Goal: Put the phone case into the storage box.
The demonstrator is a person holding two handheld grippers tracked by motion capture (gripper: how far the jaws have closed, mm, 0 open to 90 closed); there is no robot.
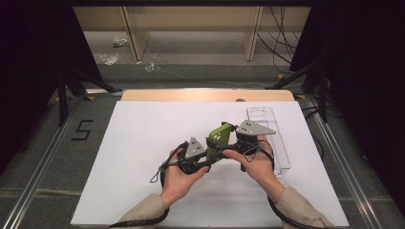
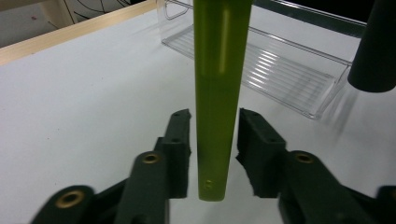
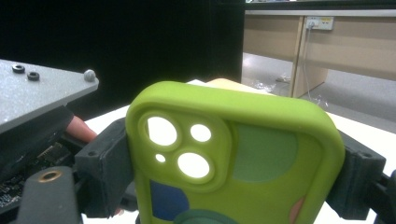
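A clear plastic tray with a ribbed floor lies on the right part of the white sheet that covers the tabletop, whose bare wooden edge shows along the far side. The tray is long and narrow, running from near to far. On the grey floor left of the tabletop a black figure 5 is marked. Farther off stands a pale wooden shelf unit, with scraps of clear wrapping and black cables lying on the floor before it. Black tripod legs stand at both far corners.
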